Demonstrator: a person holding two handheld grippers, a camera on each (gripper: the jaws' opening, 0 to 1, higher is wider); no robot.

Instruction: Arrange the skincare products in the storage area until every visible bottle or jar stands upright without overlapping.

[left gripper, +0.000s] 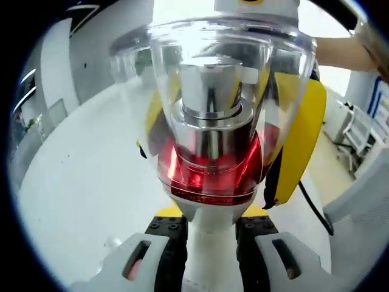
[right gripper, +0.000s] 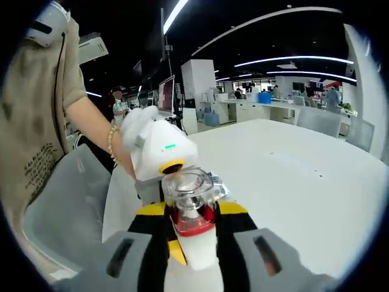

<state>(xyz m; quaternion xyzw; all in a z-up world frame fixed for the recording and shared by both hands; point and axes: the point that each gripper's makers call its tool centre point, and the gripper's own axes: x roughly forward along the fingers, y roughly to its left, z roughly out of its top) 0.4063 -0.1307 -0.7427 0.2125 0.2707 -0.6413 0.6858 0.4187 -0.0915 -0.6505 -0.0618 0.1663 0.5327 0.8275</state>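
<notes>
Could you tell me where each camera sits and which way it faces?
Left gripper view: rides on the left gripper, looking along its fingers at the bottle between them; beyond, the right gripper's yellow fingers, the white table and the person's arm.
Right gripper view: rides on the right gripper, facing the opposite way across the same bottle towards the left gripper and the person's gloved hand and torso.
Shared: the bottle, the table, and each view shows the other gripper.

Both views are brightly lit from ceiling strip lights [right gripper: 285, 61]; glare is blown out overhead, and edges are bent by fisheye distortion.
</notes>
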